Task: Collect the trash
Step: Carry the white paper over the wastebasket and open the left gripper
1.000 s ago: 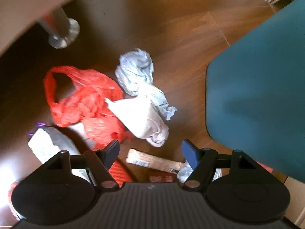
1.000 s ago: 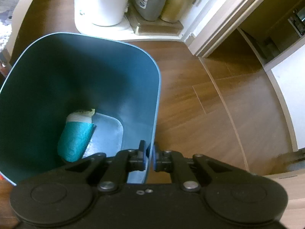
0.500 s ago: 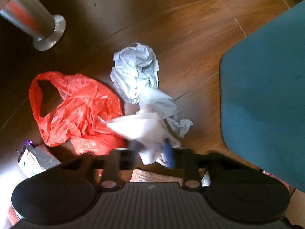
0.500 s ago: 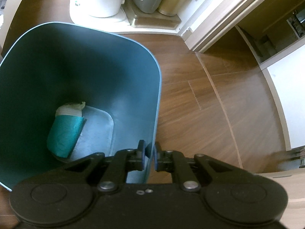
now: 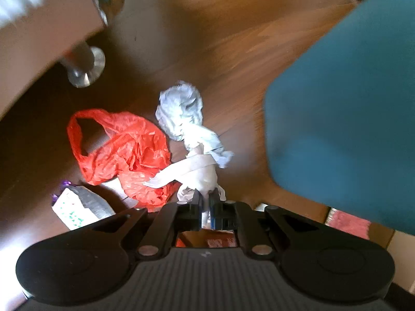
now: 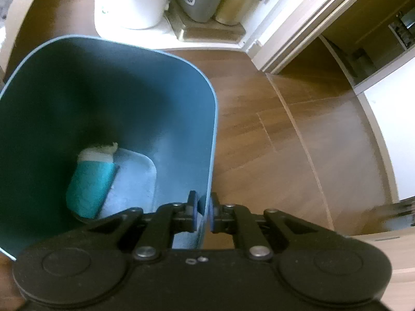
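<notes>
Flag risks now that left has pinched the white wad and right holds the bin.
1. The left gripper grips only the edge of the white wad; it could slip.
2. The wad touches the red bag and grey paper; they may drag along.
3. The right gripper clamps the bin by its rim; it might tip.

Left tool (image 5: 205, 208), right tool (image 6: 203, 213): black, blue pads, silver screws.

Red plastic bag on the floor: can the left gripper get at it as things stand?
Probably not yet: the left gripper is shut on crumpled white paper. The red bag lies uncovered beside it.
</notes>
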`<act>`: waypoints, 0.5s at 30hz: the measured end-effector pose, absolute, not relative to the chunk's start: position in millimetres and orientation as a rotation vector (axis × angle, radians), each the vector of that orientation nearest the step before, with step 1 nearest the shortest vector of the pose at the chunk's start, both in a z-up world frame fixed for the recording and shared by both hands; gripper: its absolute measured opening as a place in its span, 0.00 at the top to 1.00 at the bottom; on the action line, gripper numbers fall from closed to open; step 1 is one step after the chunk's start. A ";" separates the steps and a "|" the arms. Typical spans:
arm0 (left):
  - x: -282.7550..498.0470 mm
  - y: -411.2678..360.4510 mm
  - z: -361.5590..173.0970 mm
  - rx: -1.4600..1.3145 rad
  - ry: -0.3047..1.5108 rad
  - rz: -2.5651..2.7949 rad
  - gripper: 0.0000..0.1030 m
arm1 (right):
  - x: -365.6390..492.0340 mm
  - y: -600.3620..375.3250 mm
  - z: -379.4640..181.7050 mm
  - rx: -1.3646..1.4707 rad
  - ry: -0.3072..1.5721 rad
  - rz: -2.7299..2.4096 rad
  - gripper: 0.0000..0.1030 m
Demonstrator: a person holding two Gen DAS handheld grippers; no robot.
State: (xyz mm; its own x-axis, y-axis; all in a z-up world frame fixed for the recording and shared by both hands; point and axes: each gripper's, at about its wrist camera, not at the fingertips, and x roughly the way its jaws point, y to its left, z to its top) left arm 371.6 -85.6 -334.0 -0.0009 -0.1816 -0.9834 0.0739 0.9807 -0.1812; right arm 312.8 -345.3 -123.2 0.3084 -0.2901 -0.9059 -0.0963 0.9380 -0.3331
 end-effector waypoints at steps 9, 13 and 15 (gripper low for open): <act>357.9 -90.2 -226.5 0.004 1.407 -0.306 0.95 | 310.0 -332.0 -103.8 -0.335 1.164 -0.060 0.96; 355.4 -84.9 -180.5 0.001 1.348 -0.317 0.95 | 309.8 -328.5 -101.2 -0.348 1.149 -0.035 0.96; 355.2 -86.7 -161.3 -0.012 1.326 -0.332 0.95 | 310.2 -327.4 -98.6 -0.341 1.143 -0.022 0.97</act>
State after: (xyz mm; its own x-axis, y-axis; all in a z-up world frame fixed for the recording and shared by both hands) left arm 355.2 -86.7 -161.3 0.2028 -0.2443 -0.9483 0.2308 0.9530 -0.1961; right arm 310.2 -327.4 -98.6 0.4203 -0.1901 -0.8872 -0.1556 0.9482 -0.2769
